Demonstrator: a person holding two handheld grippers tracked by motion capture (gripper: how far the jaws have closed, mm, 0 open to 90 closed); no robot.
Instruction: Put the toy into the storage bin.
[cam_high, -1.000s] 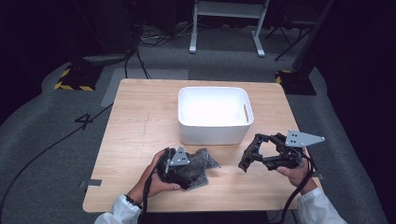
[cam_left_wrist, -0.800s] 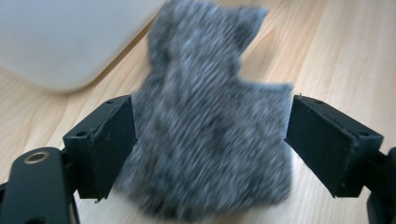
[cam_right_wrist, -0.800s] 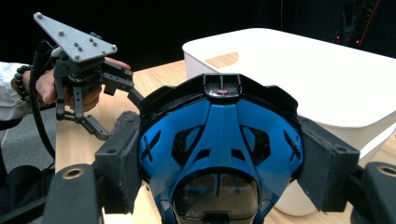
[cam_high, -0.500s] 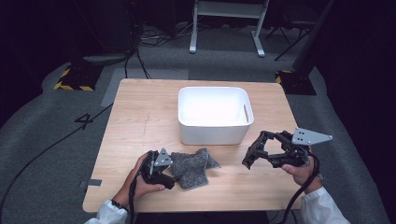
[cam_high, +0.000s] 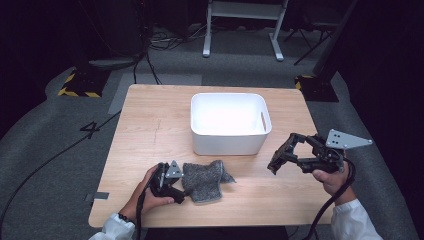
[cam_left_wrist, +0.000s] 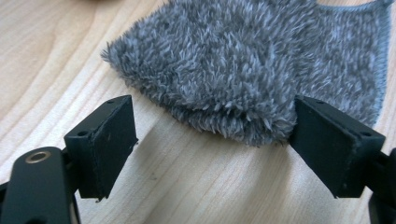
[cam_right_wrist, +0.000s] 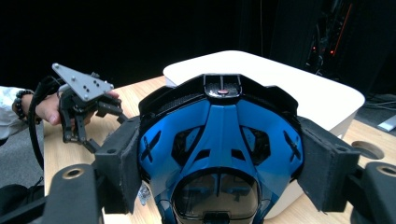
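Grey and fluffy, the cloth (cam_high: 204, 179) lies near the front edge of the wooden surface (cam_high: 150, 125), just ahead of the white bin (cam_high: 230, 122) and apart from it. In the high view we see the left gripper (cam_high: 176, 186) low at the cloth's left side, held in the person's left hand (cam_high: 145, 192), its grey three-cornered plate on top. In the left gripper view (cam_left_wrist: 212, 140) its two black fingers (cam_left_wrist: 105, 140) stand wide and released, one over bare wood, the other (cam_left_wrist: 334, 140) right at the cloth's folded edge (cam_left_wrist: 233, 126); we cannot tell whether that one touches the pile. The folded edge sits just ahead of the gap between them, and nothing is pinched.

To the right of the bin, the right gripper (cam_high: 274, 164) is held above the surface by the person's right hand (cam_high: 332, 177), pointing toward the middle of the table and well apart from the cloth. In the right gripper view (cam_right_wrist: 219, 172) we see its fingers (cam_right_wrist: 123, 158) clenched on a blue and black helmet-shaped object (cam_right_wrist: 219, 140), one pad pressed on each flank. Behind that object stands the white bin (cam_right_wrist: 317, 93), and farther left in the same view the left gripper (cam_right_wrist: 81, 116) shows low over the wood with a hand behind it and a cable trailing from it.
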